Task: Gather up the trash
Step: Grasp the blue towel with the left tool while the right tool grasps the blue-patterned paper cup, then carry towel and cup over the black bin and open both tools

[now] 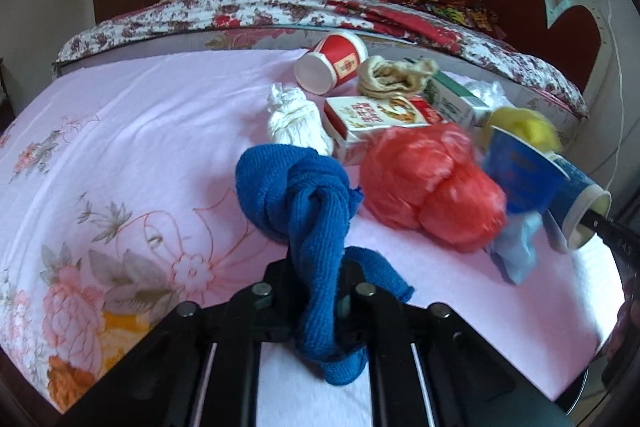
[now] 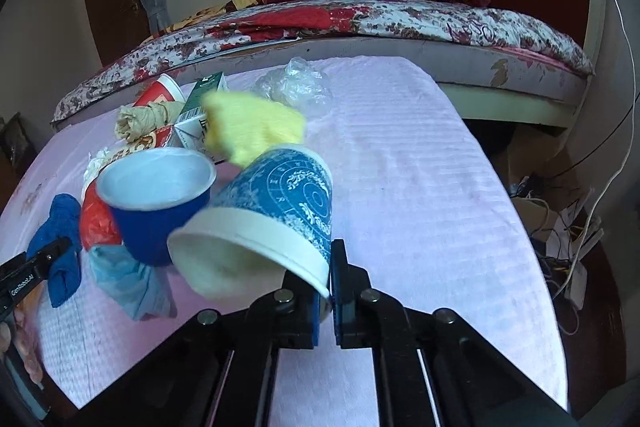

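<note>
Gripping a knotted blue cloth [image 1: 304,203], the left gripper [image 1: 314,281] hides its fingers; the right gripper [image 2: 325,291] pinches a patterned cup [image 2: 276,211] rim, cup interior blurred.

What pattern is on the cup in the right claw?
White ornamental circles and scrollwork on blue, with a white rim: the patterned cup, clearest in the right wrist view.
</note>
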Tool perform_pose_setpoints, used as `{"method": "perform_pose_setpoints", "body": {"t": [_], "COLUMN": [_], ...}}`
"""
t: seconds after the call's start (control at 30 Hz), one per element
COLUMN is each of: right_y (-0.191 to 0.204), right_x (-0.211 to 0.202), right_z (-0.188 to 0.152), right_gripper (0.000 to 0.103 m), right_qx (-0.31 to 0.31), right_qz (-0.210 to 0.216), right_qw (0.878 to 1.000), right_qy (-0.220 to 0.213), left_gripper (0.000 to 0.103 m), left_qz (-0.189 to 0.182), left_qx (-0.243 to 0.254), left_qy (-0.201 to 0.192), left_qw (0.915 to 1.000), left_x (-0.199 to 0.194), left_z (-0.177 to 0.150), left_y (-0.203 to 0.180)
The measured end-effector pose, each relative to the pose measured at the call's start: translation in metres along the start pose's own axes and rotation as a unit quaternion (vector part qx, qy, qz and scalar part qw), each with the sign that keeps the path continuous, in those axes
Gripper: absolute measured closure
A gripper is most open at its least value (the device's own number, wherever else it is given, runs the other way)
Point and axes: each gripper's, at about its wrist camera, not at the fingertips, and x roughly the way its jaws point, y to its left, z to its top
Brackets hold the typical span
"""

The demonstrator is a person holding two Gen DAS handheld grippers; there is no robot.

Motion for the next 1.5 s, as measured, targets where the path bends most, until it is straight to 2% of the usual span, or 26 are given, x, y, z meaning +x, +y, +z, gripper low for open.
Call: {"method": "perform_pose_setpoints", "body": {"t": [0.2,0.43,0.6,0.73,1.0,1.1,1.3,1.5], "right_y": [-0.021,-0.041,-0.065,-0.096,-0.163,-0.185,-0.226,-0.254], "right_x": [-0.027,-0.078,-0.119,-0.147,-0.186,-0.196,-0.203,-0.202], "right_z": [-0.01,-0.027,-0.042,-0.056,-0.091,-0.109,-0.149,-0.193], "right_gripper": [0.098,0.098,0.098,0.098,0.098,0.098,0.098,0.098], "right_qx": [0.006,0.006,0.009,0.023,0.064,0.072,0.088,0.094], "right_qz": [-0.007,-0.016,-0.033,-0.053,-0.098,-0.112,-0.131,-0.14], "right_qw": [1.0,0.999,0.998,0.997,0.992,0.99,0.988,0.985], "right_qy": [-0.008,-0.03,-0.045,-0.052,-0.049,-0.04,-0.002,0.04], "left_gripper": [0.092,0.092,0.092,0.092,0.092,0.092,0.092,0.092], "left_qz": [-0.015,-0.055,-0.099,-0.138,-0.204,-0.229,-0.282,-0.317], "left_qx": [0.011,0.047,0.084,0.118,0.175,0.198,0.252,0.299], "left_qy": [-0.019,-0.039,-0.049,-0.051,-0.036,-0.027,0.004,0.04], "left_qw": [0.9996,0.9966,0.9903,0.9821,0.9625,0.9528,0.9258,0.8993], "left_x": [-0.031,-0.065,-0.081,-0.092,-0.101,-0.103,-0.107,-0.103], "left_z": [-0.009,-0.015,-0.021,-0.032,-0.056,-0.066,-0.093,-0.126], "left_y": [-0.014,-0.062,-0.107,-0.145,-0.216,-0.244,-0.3,-0.344]}}
